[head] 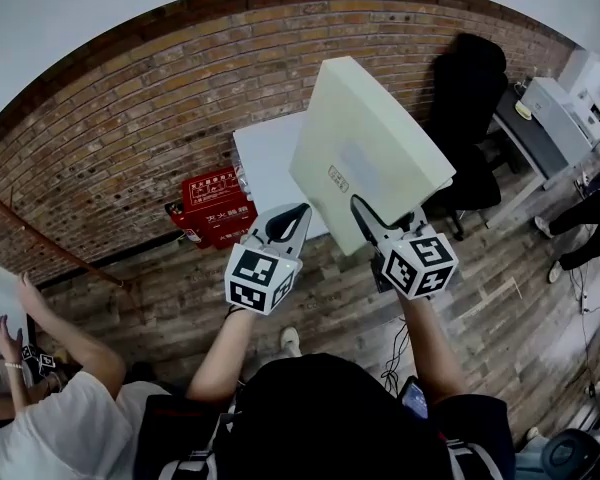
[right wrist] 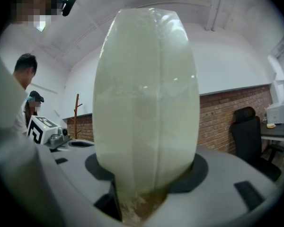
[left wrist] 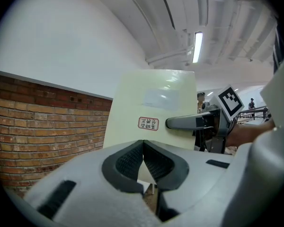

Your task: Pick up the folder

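Currently the pick-up step appears to be at its holding stage: the folder [head: 365,148], a thick cream box-type file, is clamped at its lower edge by the right tongs [head: 368,216] and rises from those jaws up and away from the operator. In the right gripper view the folder's narrow side fills the space between the two jaws, with both pads pressed against it. The left tongs [head: 298,211] are closed pad to pad with nothing between them. They sit just beside the right tongs, on the folder's labelled face, and do not touch it. A white table [head: 265,158] lies beyond and below both pairs of tongs. The folder seems clear of it, though the contact line is hidden from the head view. A red box [head: 215,203] stands on the floor beyond the left tongs, and a black chair [head: 470,98] stands beyond the right tongs. Judged from this, the lift is largely done. Since the folder is tall and gripped at one low point only, the next move calls for firm, even clamping and a level wrist so that the folder does not pivot in the jaws. If support is wanted, the left tongs would first have to be opened.
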The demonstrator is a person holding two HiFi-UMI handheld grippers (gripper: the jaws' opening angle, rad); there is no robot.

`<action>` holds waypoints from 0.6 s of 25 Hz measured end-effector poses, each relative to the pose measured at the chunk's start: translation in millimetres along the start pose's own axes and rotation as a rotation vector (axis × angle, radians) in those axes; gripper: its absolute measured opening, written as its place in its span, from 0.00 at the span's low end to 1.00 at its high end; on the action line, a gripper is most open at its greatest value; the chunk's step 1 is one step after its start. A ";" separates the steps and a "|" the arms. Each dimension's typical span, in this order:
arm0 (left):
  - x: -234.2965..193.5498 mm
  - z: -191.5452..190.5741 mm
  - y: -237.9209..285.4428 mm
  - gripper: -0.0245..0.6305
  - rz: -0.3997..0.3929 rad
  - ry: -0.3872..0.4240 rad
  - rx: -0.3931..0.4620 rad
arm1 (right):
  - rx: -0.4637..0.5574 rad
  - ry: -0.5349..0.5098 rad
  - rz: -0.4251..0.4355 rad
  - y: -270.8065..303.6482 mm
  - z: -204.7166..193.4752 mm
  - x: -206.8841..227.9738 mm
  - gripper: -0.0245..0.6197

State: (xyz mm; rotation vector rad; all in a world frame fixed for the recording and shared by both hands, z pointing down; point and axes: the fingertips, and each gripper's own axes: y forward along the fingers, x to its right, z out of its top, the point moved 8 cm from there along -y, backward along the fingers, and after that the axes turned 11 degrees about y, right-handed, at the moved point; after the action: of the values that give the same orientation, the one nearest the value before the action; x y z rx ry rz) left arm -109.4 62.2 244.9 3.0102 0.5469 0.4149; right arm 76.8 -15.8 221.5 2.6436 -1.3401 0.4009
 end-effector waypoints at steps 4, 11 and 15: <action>0.6 -0.6 -2.4 0.07 0.001 -0.002 -0.001 | -0.005 -0.001 0.001 -0.5 -2.3 -1.5 0.46; 1.0 -0.4 -5.2 0.07 0.002 -0.009 0.001 | -0.015 -0.011 0.005 -0.7 -4.0 -5.6 0.46; -0.4 -0.2 -7.9 0.07 0.003 -0.012 0.006 | -0.017 -0.016 0.006 -0.9 -4.2 -9.1 0.46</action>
State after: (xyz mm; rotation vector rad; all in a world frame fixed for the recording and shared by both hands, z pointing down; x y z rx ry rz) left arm -112.4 69.5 244.2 3.0179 0.5433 0.3954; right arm 71.7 -7.2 222.7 2.6349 -1.3504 0.3688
